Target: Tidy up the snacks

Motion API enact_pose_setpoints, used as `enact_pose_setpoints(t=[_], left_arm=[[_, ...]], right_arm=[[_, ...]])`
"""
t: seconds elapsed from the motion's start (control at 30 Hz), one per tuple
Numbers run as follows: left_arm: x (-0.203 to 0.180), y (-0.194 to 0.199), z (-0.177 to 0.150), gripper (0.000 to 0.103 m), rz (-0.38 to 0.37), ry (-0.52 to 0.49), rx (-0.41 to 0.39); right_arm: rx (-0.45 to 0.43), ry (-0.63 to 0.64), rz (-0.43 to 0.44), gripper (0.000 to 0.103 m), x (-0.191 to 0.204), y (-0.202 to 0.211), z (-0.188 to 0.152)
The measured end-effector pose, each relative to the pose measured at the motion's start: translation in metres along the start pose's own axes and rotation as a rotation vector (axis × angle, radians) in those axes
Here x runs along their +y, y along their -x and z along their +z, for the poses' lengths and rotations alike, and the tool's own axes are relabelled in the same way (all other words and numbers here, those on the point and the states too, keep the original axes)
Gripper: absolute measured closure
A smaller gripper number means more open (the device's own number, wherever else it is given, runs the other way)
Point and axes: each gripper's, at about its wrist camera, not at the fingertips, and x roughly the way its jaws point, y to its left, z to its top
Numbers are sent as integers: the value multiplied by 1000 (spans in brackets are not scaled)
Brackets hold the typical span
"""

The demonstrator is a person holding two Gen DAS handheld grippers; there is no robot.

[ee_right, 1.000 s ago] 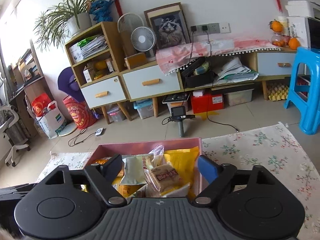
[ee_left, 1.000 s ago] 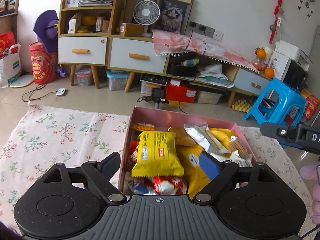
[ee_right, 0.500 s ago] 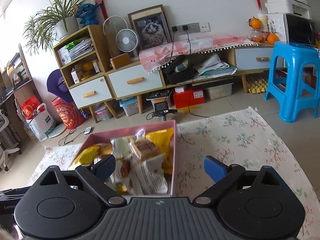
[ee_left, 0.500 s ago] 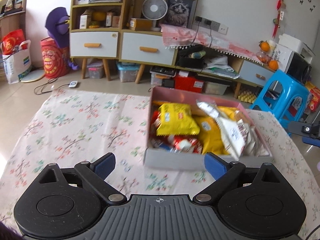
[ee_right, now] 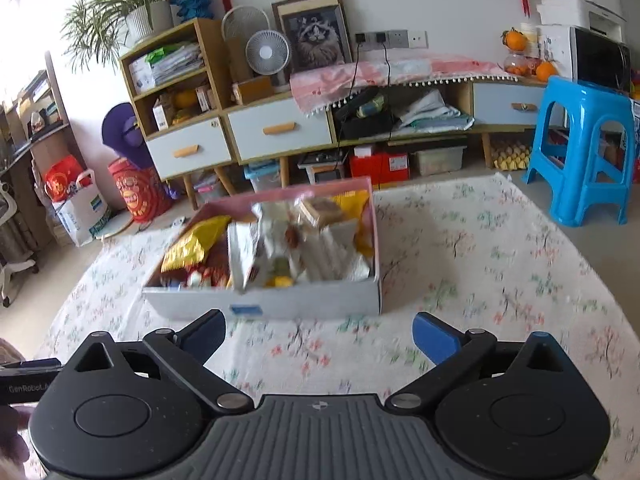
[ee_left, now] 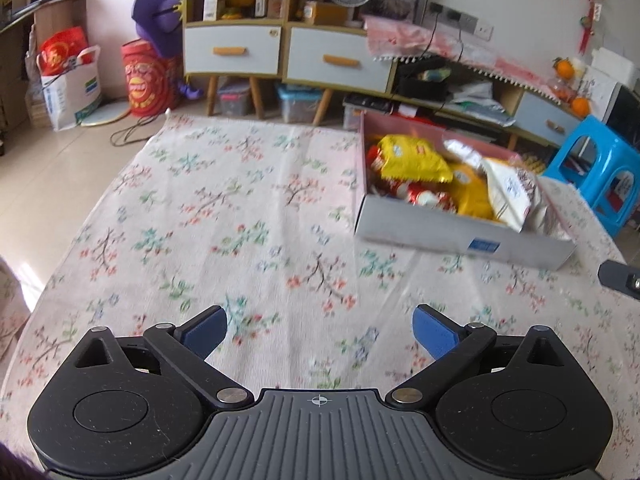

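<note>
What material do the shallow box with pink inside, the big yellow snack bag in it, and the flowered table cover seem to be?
The shallow box looks like matte cardboard: flat, stiff grey-white walls, a printed label. The yellow snack bag looks like glossy plastic film: it shines and crinkles. The flowered table cover looks like woven cloth: fine ribbing and soft folds, though the fibre is unclear.

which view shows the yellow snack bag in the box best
The left wrist view: the yellow snack bag lies face up in the box, printed front in plain sight. The right wrist view catches the bag slanted, blurred and partly behind other packets.
</note>
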Motion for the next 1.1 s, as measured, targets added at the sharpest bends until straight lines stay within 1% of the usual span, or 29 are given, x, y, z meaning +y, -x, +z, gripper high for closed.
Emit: enact_pose_setpoints(t=[0.07, 0.17, 0.33, 0.53, 0.73, 1.1], left_arm=[[-3, 4, -3, 3, 8, -7, 4], [-9, 11, -11, 2, 23, 4, 0], [-26, 14, -16, 1, 59, -57, -10], [-24, 11, -15, 1, 89, -38, 10], [-22, 11, -15, 1, 105, -24, 6], [-26, 14, -16, 1, 104, -37, 2]], right_arm=[[15, 18, -21, 12, 5, 1, -5], [11, 48, -40, 11, 12, 5, -12], [17, 85, -59, 10, 22, 8, -21], [18, 147, -86, 10, 27, 7, -29], [67, 145, -95, 10, 28, 0, -34], [77, 171, -101, 10, 32, 1, -39]])
